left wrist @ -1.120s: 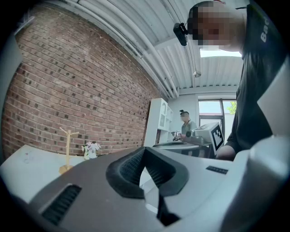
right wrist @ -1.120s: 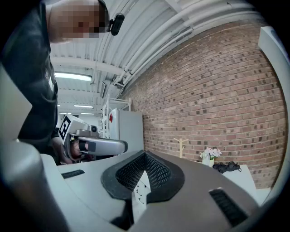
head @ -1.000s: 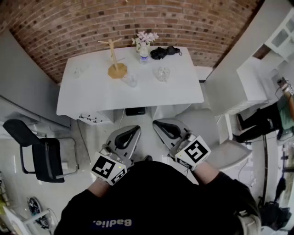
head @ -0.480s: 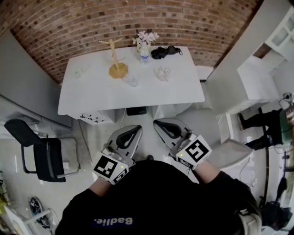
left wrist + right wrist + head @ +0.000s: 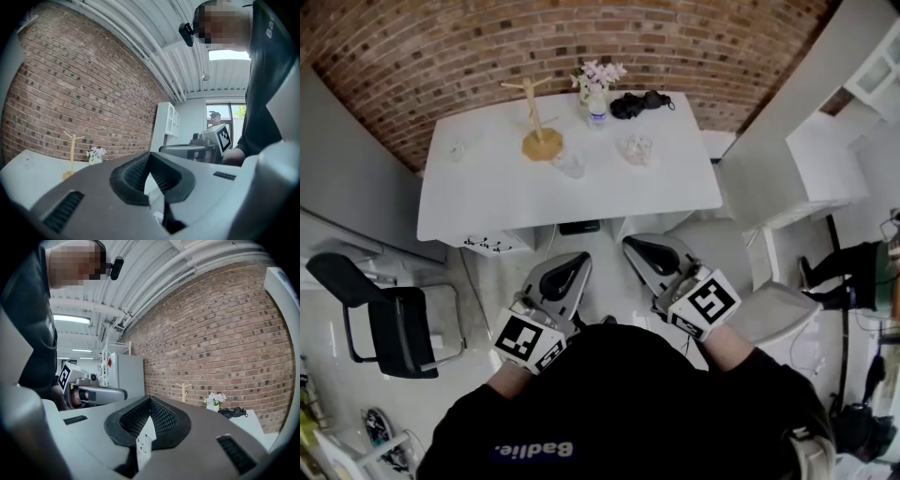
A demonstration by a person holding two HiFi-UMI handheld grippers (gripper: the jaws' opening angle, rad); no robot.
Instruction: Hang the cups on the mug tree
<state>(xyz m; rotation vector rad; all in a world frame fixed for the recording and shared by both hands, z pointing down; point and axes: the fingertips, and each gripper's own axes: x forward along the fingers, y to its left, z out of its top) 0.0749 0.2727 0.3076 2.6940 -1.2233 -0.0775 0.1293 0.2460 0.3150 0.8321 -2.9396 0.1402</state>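
Here, a person stands back from the white surface (image 5: 487, 202), holding the left gripper (image 5: 565, 278) and the right gripper (image 5: 652, 253) low before the body. Both have their jaws pressed together with nothing between them. The task's things lie straight ahead, well apart from both grippers: a left cup (image 5: 455, 148), a middle cup (image 5: 570, 165) and a right cup (image 5: 637, 148), all clear. The mug tree (image 5: 539, 127) stands upright just behind the middle cup, its pegs apparently bare. The left gripper looks nearer the middle cup and tree, the right gripper nearer the right cup.
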